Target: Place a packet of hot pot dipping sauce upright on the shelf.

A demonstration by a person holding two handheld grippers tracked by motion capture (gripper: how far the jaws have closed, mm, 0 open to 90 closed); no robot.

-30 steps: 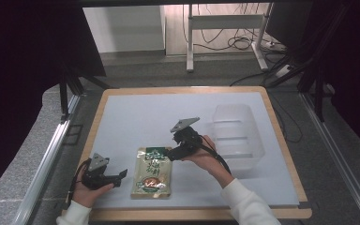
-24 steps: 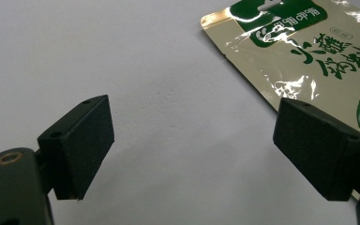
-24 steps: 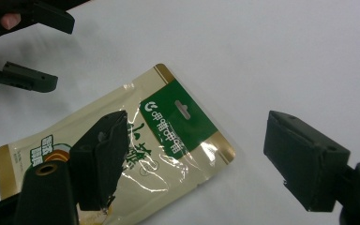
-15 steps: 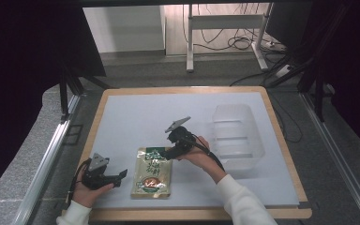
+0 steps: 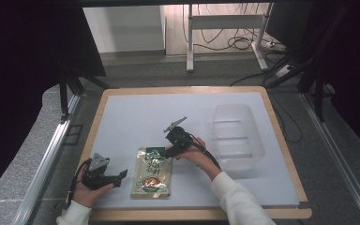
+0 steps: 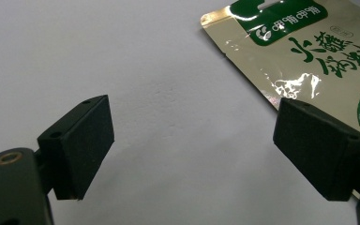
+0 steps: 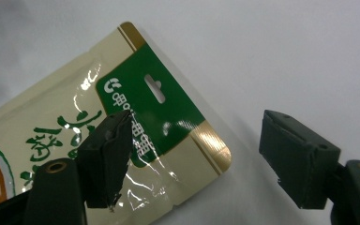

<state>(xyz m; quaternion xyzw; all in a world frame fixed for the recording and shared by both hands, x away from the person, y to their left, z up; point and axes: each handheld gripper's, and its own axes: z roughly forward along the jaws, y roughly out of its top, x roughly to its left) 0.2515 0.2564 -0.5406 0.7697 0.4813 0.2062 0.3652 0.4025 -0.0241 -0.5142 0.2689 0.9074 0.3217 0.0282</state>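
Foil pouch lies flat on white mat, near edge, left of clear bin. Right gripper straddles pouch's far right corner, jaws spread but just been closing, apparently lining up for pinch. Left gripper rests spread, empty, just left of pouch.

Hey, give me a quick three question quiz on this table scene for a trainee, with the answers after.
1. True or false: the right gripper has its fingers clamped on the pouch.
2. Which end of the pouch is the right gripper over: A the green header end, B the bottom end?
3. What sits on the table to the right of the pouch?

Key
1. False; the fingers stand apart, just closing a little.
2. A.
3. A clear plastic bin.
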